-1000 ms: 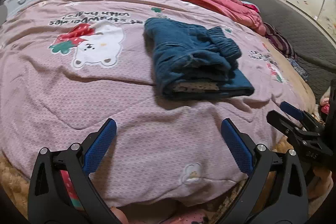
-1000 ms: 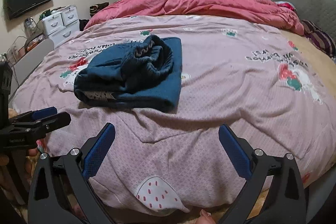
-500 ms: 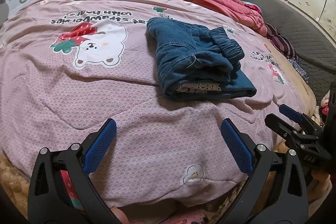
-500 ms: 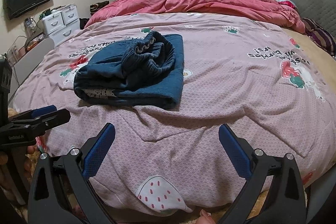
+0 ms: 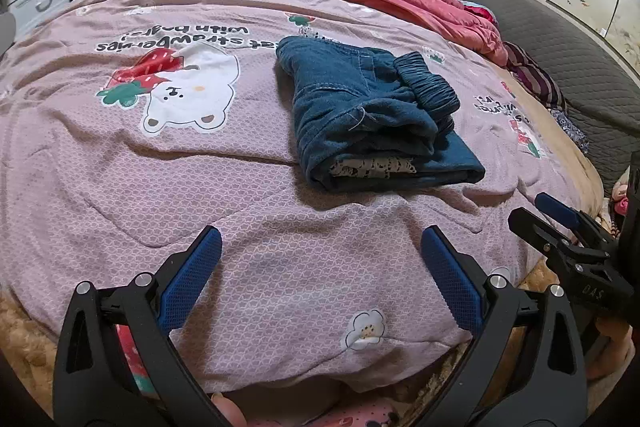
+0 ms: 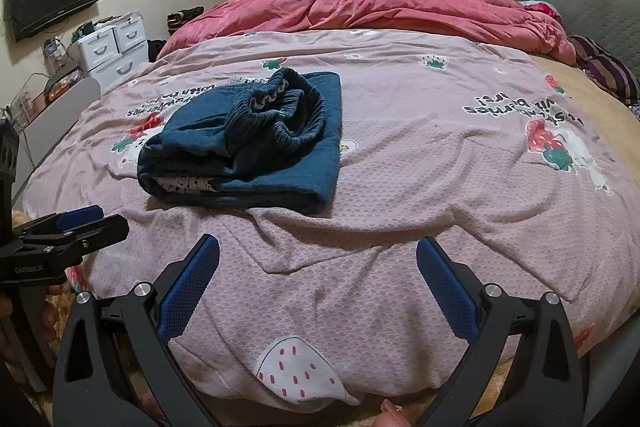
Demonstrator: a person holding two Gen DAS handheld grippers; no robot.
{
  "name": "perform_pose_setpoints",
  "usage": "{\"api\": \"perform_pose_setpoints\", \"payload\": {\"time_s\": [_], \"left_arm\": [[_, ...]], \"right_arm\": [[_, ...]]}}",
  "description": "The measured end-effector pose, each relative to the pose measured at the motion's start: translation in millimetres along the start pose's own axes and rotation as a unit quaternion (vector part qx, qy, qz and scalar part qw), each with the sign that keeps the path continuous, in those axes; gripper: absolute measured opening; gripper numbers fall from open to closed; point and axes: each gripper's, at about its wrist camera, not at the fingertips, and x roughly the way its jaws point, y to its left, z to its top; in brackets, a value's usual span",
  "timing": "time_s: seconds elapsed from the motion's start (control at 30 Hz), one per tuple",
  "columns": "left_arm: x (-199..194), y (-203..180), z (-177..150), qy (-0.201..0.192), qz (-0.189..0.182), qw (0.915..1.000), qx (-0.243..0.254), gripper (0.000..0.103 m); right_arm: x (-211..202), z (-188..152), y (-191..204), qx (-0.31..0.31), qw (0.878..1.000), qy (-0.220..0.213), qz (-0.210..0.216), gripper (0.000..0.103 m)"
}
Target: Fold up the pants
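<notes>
You are holding both tongs, left [image 5: 320, 267] and right [image 6: 318, 267], wide open and empty at the bed's [image 5: 248, 267] near edge, well apart from the pants [image 5: 372, 119]. These are lying folded mid-bed, waistband on top, probably finished.

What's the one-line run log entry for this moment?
task: fold pants | pants: folded bundle on pink quilt, untouched | left gripper: open, empty, short of bundle | right gripper: open, empty
</notes>
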Motion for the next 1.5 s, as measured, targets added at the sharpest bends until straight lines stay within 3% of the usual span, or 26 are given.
{"api": "perform_pose_setpoints", "payload": {"time_s": [1.5], "left_arm": [[-2.0,1.9,2.7,0.001,0.008,1.0,0.003,0.094]], "right_arm": [[-4.3,4.2,-2.4,0.003,1.0,-0.003,-0.011,0.098]]}}
